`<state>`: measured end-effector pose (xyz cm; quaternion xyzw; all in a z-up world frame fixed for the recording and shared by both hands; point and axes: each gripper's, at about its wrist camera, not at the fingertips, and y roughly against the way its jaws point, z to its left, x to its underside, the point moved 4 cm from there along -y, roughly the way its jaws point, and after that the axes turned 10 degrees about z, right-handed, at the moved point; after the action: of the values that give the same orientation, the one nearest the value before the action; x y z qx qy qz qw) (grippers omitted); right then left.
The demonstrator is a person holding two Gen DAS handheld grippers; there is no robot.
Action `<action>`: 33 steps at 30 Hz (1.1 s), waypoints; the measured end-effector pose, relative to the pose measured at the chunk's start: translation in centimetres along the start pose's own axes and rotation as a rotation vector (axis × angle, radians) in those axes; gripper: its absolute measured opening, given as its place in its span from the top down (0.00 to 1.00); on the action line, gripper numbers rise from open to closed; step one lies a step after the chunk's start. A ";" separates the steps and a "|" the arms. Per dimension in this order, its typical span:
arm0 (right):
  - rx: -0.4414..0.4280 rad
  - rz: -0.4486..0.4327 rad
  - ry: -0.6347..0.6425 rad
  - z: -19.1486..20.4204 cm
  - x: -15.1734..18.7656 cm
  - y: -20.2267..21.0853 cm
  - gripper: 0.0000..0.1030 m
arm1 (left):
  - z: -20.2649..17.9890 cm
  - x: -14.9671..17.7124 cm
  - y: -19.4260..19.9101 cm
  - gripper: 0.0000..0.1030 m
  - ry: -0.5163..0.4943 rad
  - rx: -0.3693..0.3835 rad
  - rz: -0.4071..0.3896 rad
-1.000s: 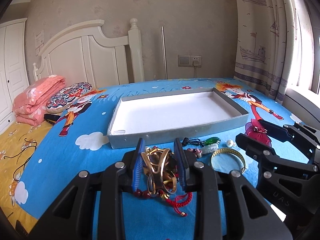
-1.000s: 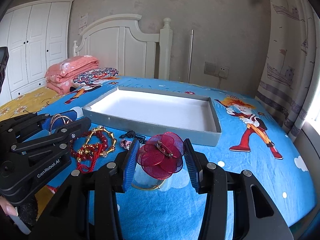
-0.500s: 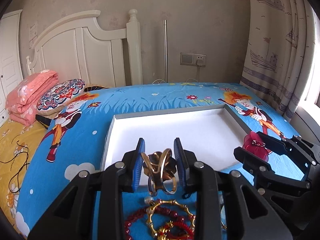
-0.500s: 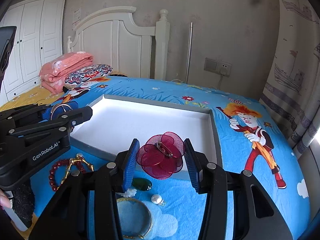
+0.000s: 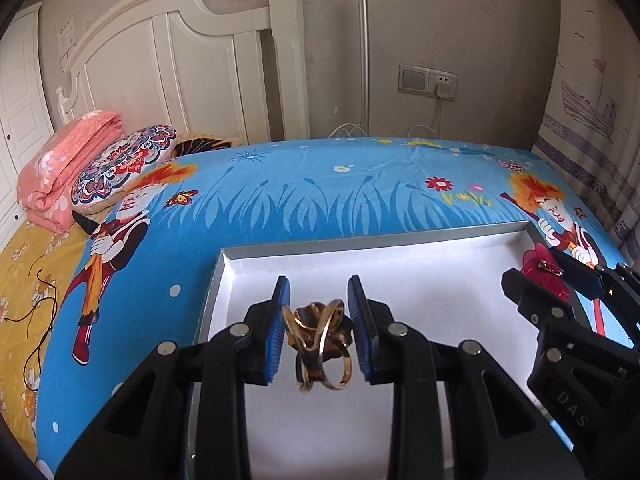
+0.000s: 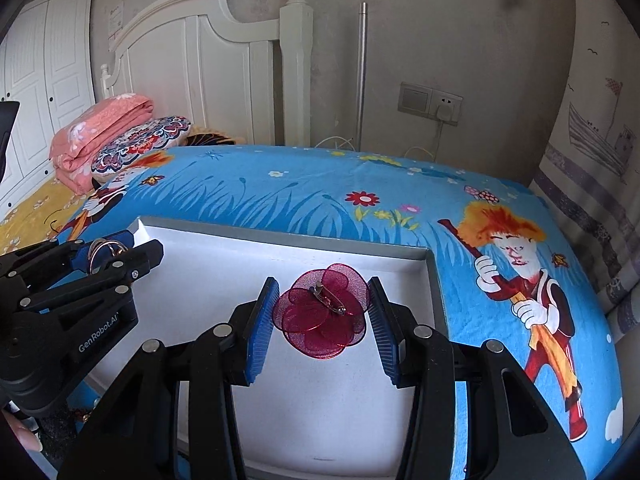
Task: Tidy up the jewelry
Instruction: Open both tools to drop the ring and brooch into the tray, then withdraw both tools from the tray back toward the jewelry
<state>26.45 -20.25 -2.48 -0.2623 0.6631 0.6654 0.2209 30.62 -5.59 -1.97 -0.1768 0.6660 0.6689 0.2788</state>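
Note:
My left gripper (image 5: 319,328) is shut on a bundle of gold bangles (image 5: 320,344) and holds it above the left part of the shallow white tray (image 5: 400,258) with grey walls. My right gripper (image 6: 323,316) is shut on a dark red mesh flower brooch (image 6: 324,320) with its pin facing up, above the right part of the same tray (image 6: 280,236). The right gripper also shows in the left wrist view (image 5: 560,284), and the left gripper shows in the right wrist view (image 6: 116,256). The tray's floor holds no jewelry where it shows.
The tray lies on a blue cartoon-print bedsheet (image 5: 320,192). A pink folded blanket (image 5: 64,160) and a patterned pillow (image 5: 124,164) lie at the far left by the white headboard (image 5: 180,60). A curtain (image 5: 592,120) hangs at the right.
Both grippers have lifted their pieces off the sheet and moved forward over the tray. The loose jewelry on the sheet has dropped out of view below.

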 end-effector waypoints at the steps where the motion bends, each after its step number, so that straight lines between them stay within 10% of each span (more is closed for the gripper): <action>1: -0.001 0.005 0.000 -0.1 -0.1 -0.3 0.57 | 0.1 -0.1 -0.3 0.72 0.002 -0.003 0.006; 7: 0.009 0.046 -0.012 -0.2 -0.1 -2.1 0.56 | 0.1 -0.4 -1.6 0.71 0.017 -0.009 0.038; 11: 0.010 0.042 -0.007 -0.1 0.3 -2.1 0.38 | 0.5 -0.3 -1.0 0.34 0.032 -0.034 0.014; 19: 0.015 -0.015 0.038 0.4 1.6 1.6 0.38 | 1.2 1.2 2.2 0.28 0.033 -0.071 -0.044; 33: -0.059 -0.082 0.049 1.5 11.9 10.0 0.35 | 3.4 12.6 10.1 0.07 0.088 -0.041 -0.123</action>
<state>10.86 -19.59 -2.48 -0.3117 0.6373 0.6683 0.2237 15.04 -0.06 -1.47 -0.2526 0.6515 0.6557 0.2860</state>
